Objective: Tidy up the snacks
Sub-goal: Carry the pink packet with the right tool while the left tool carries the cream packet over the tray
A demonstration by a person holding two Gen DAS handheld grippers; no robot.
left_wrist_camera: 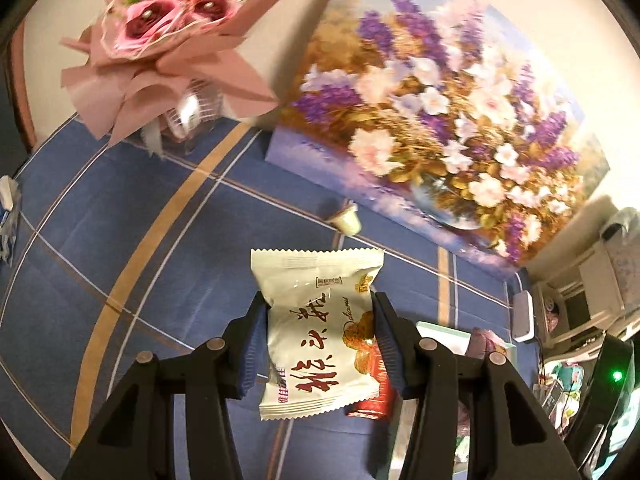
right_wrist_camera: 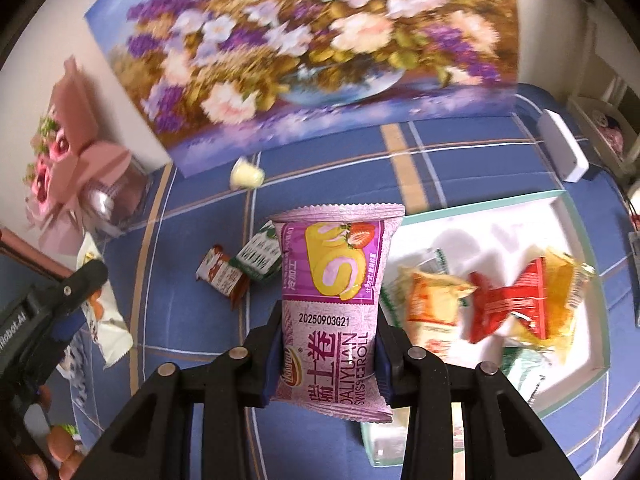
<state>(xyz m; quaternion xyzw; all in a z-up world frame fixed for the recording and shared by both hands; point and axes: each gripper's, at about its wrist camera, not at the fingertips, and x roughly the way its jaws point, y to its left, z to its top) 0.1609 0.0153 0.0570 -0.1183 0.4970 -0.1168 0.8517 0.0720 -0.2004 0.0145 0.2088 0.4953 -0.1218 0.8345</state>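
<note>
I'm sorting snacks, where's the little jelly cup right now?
The jelly cup lies tipped on the blue cloth, just below the flower painting, beyond the loose packets.

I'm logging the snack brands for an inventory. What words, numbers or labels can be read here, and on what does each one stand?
"20250903G21": printed on the purple packet held in the right gripper.
"DALIYUAN SWISS ROLL": lower on the same purple packet, beside large Chinese characters.
"Delicious": in script on the white packet held in the left gripper, beside large red Chinese characters.
"...obot.AI": partly cut off, on the left gripper's body as the right wrist view shows it.
Small print on both packets and on the snacks in the tray: too blurred to read.
</note>
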